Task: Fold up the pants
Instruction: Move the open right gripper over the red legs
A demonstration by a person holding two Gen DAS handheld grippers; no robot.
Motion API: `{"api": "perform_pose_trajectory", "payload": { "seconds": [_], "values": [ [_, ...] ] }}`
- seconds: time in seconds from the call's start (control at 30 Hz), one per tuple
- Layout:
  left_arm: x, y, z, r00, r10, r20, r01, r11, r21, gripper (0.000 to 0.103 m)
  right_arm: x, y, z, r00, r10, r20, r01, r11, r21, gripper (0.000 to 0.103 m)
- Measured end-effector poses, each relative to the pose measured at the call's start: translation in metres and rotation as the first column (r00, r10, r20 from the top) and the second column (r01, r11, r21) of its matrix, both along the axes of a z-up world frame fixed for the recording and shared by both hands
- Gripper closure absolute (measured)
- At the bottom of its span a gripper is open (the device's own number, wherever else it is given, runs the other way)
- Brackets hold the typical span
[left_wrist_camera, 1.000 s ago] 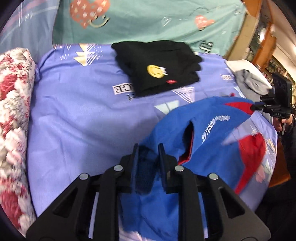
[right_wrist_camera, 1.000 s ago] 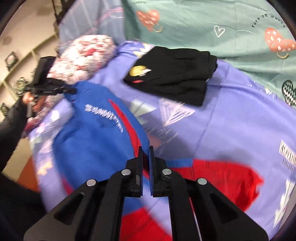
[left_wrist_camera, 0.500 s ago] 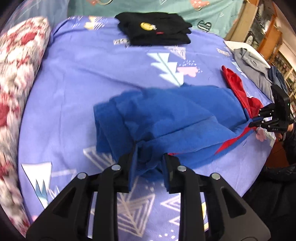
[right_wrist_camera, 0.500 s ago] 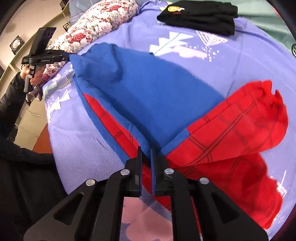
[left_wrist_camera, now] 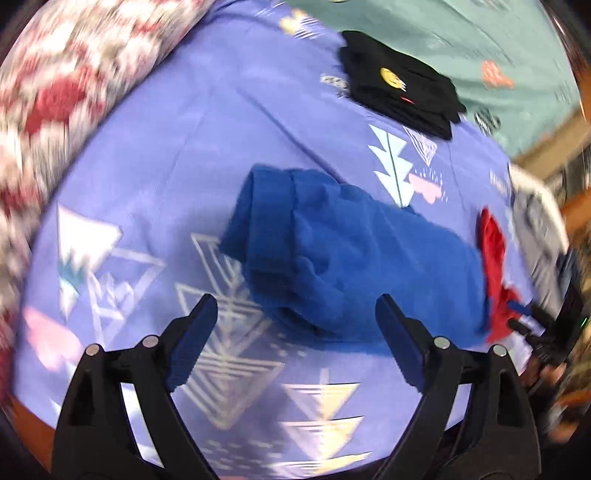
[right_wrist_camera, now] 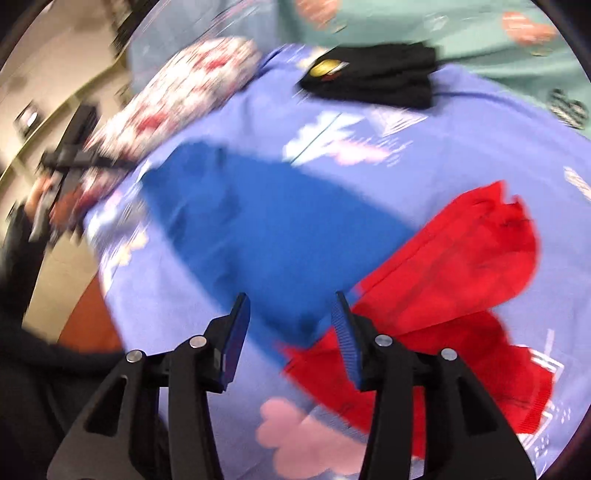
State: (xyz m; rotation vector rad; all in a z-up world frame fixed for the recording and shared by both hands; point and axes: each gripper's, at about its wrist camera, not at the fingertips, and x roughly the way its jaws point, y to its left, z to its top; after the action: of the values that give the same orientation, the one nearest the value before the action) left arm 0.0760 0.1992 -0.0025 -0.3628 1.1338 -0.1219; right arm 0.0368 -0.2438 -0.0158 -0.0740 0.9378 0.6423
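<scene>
The blue and red pants lie stretched across the purple patterned bed sheet. Their blue waist end bunches just beyond my left gripper, whose jaws are opening wide with no cloth pressed between the pads. In the right wrist view the pants run from blue at the left to red legs at the right. My right gripper hovers over the blue-red seam, jaws opening, its pads off the cloth. Both views are motion-blurred.
A folded black garment with a yellow badge lies at the far side of the sheet. A floral pillow lines the left edge. Teal bedding lies behind. Grey clothes sit at the right. The sheet's near edge drops off below the grippers.
Both grippers carried the pants down onto the sheet, then opened and let go. The pants went from lifted and bunched to lying spread out. The left view has rolled.
</scene>
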Motion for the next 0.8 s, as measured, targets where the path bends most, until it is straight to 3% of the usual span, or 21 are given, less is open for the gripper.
{"api": "perform_pose_trajectory", "payload": {
  "seconds": [0.1, 0.17, 0.23, 0.3, 0.47, 0.5, 0.53, 0.63, 0.73, 0.8],
  "values": [
    [0.001, -0.005, -0.013, 0.995, 0.071, -0.067, -0.078, 0.991, -0.110, 0.017, 0.010, -0.013, 0.003, 0.987, -0.154, 0.041, 0.155, 0.988, -0.004, 0.056],
    [0.003, -0.015, -0.020, 0.994, 0.076, -0.083, -0.087, 0.987, -0.137, 0.022, 0.014, -0.017, 0.000, 0.973, -0.224, 0.059, 0.225, 0.974, -0.025, 0.056],
    [0.007, -0.026, -0.023, 0.995, 0.054, -0.085, -0.065, 0.989, -0.134, 0.054, 0.019, -0.022, -0.003, 0.959, -0.276, 0.059, 0.279, 0.960, -0.034, 0.055],
    [0.014, -0.034, -0.031, 0.992, 0.039, -0.120, -0.055, 0.990, -0.133, 0.063, 0.023, -0.028, -0.005, 0.954, -0.297, 0.044, 0.297, 0.955, -0.007, 0.055],
    [0.023, -0.034, -0.051, 0.981, 0.075, -0.181, -0.105, 0.981, -0.163, 0.064, 0.025, -0.036, -0.005, 0.948, -0.315, 0.037, 0.315, 0.949, 0.021, 0.054],
    [0.024, -0.032, -0.052, 0.979, 0.098, -0.178, -0.127, 0.979, -0.160, 0.068, 0.025, -0.038, -0.005, 0.950, -0.312, 0.034, 0.311, 0.950, 0.024, 0.054],
    [0.024, -0.028, -0.052, 0.978, 0.123, -0.166, -0.147, 0.978, -0.146, 0.081, 0.026, -0.039, -0.004, 0.950, -0.310, 0.034, 0.309, 0.951, 0.025, 0.054],
    [0.017, -0.027, -0.034, 0.987, 0.136, -0.088, -0.140, 0.989, -0.042, 0.093, 0.028, -0.040, -0.004, 0.951, -0.308, 0.031, 0.307, 0.951, 0.024, 0.054],
    [0.009, -0.030, -0.011, 0.991, 0.133, 0.001, -0.133, 0.985, 0.108, 0.093, 0.030, -0.040, -0.004, 0.947, -0.318, 0.042, 0.318, 0.948, 0.015, 0.054],
    [0.008, -0.024, -0.011, 0.990, 0.140, 0.002, -0.139, 0.982, 0.125, 0.093, 0.034, -0.041, -0.005, 0.940, -0.339, 0.036, 0.339, 0.941, -0.002, 0.054]
  ]
}}
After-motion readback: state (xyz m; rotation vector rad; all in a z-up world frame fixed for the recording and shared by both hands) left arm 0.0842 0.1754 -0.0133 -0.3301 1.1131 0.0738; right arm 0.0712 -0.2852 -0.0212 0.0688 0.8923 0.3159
